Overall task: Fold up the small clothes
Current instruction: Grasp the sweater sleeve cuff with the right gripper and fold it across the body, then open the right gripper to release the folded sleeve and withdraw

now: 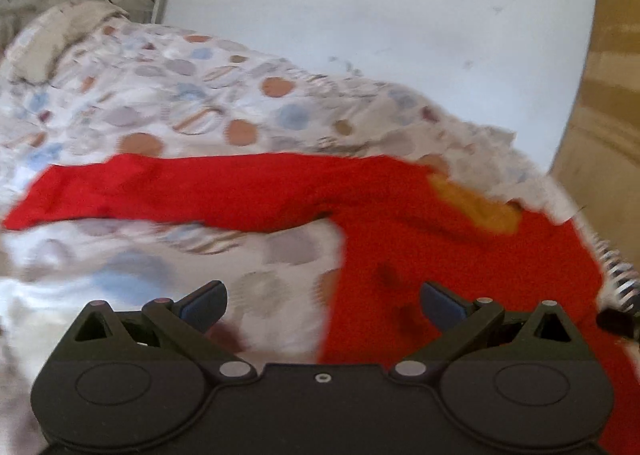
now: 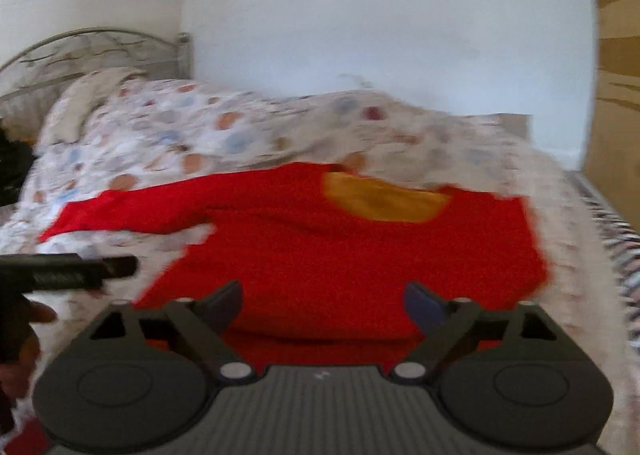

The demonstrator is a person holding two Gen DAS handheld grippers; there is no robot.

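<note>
Red top (image 2: pixel 340 255) with a yellow neck lining lies flat on the patterned duvet (image 1: pixel 180 95), one sleeve outstretched, beneath both grippers, left gripper (image 1: pixel 324 305) and right gripper (image 2: pixel 323 305), whose jaws stand apart and empty.

A shirt (image 2: pixel 340 251) lies spread on the bed (image 2: pixel 168 135) before me, one sleeve (image 2: pixel 120 211) stretched out to the left. A pillow (image 2: pixel 80 99) sits at the far left against the headboard (image 2: pixel 92 51). The wall (image 2: pixel 380 35) runs behind the bed. My left gripper (image 2: pixel 120 267) hangs left of the shirt.

White scuffed wall (image 2: pixel 380 35); metal headboard (image 2: pixel 92 51); patterned duvet (image 1: pixel 180 95); possibly wooden door (image 2: pixel 616 75) right.
</note>
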